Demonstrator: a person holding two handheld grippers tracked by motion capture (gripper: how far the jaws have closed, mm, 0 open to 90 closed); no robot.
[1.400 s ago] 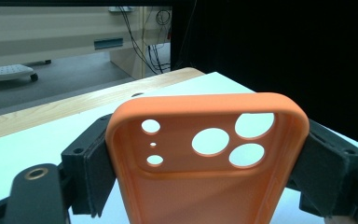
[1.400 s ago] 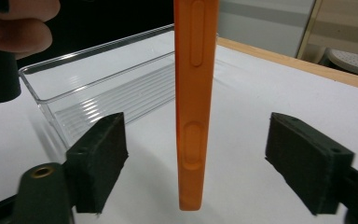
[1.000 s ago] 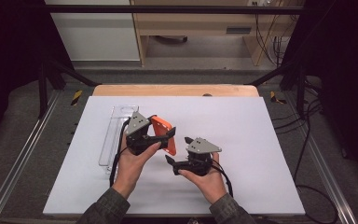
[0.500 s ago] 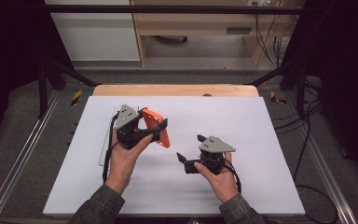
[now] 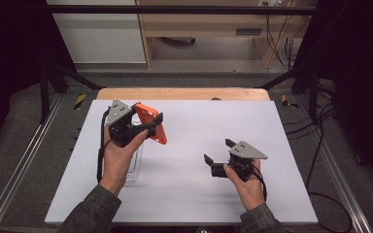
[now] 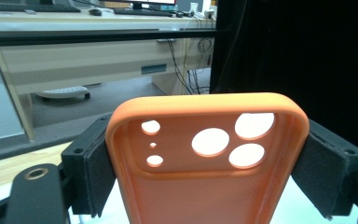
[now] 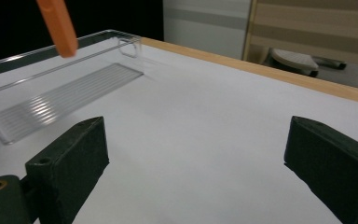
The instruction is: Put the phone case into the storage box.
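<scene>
The orange rubbery phone case (image 5: 151, 123), with its round camera cut-outs, is held up in the air over the left part of the white surface (image 5: 189, 170), clear of it. In the left gripper view the orange phone case (image 6: 205, 158) stands between the two padded jaws, one pad pressed against each long edge, its hollow inner side facing the camera and its cut-out end pointing away. The left gripper (image 5: 143, 125) is thus clenched on the case, carried by the person's left hand (image 5: 119, 155), with the grey three-cornered plate on top.

Under and just beside that hand lies a clear plastic tray (image 5: 135, 167) on the surface; in the right gripper view this long transparent tray (image 7: 51, 100) has a ribbed bottom and low walls, and a tip of the orange case (image 7: 58, 23) hangs above its far end.

The right gripper (image 5: 218, 158) is well apart from the left one, low over the right half of the surface in the person's right hand (image 5: 245, 182). Its jaws stand wide apart and grasp nothing, with bare white surface between them.

Beyond the white surface runs a wooden table edge (image 5: 182, 93).
</scene>
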